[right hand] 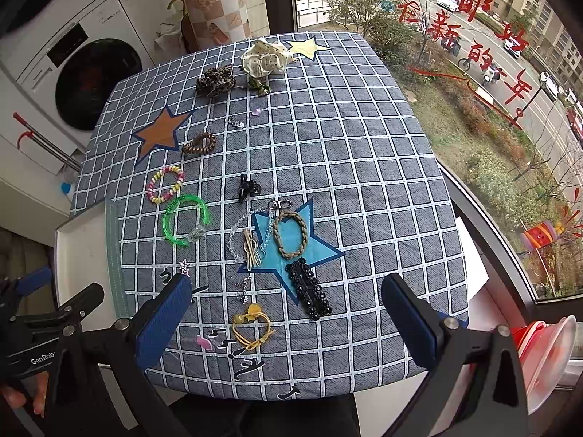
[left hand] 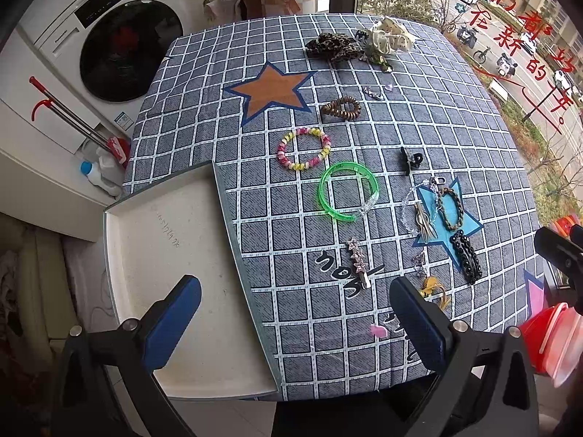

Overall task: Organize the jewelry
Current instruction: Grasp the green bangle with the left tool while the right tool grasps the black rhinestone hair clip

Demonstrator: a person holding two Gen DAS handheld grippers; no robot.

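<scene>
Jewelry and hair pieces lie scattered on a grey checked tablecloth (left hand: pixel 400 127). A green bangle (left hand: pixel 348 191) lies mid-table, a pink-yellow coil bracelet (left hand: pixel 303 148) behind it, a brown coil tie (left hand: pixel 341 108) farther back. A black beaded clip (right hand: pixel 309 288), braided bracelet (right hand: pixel 290 233), clear bead strand (right hand: pixel 237 235) and yellow hair tie (right hand: pixel 251 329) lie near the front. An empty white box (left hand: pixel 175 255) sits at the table's left edge. My left gripper (left hand: pixel 297 318) hangs open above the front edge, holding nothing. My right gripper (right hand: pixel 288 318) is open above the yellow tie.
A leopard scrunchie (left hand: pixel 333 48) and a cream scrunchie (left hand: pixel 390 36) lie at the far end, a black claw clip (left hand: pixel 411 159) mid-right. A washing machine (left hand: pixel 120 36) stands left, a window (right hand: pixel 510 91) on the right. A red-lidded container (right hand: pixel 546 357) sits at the right front.
</scene>
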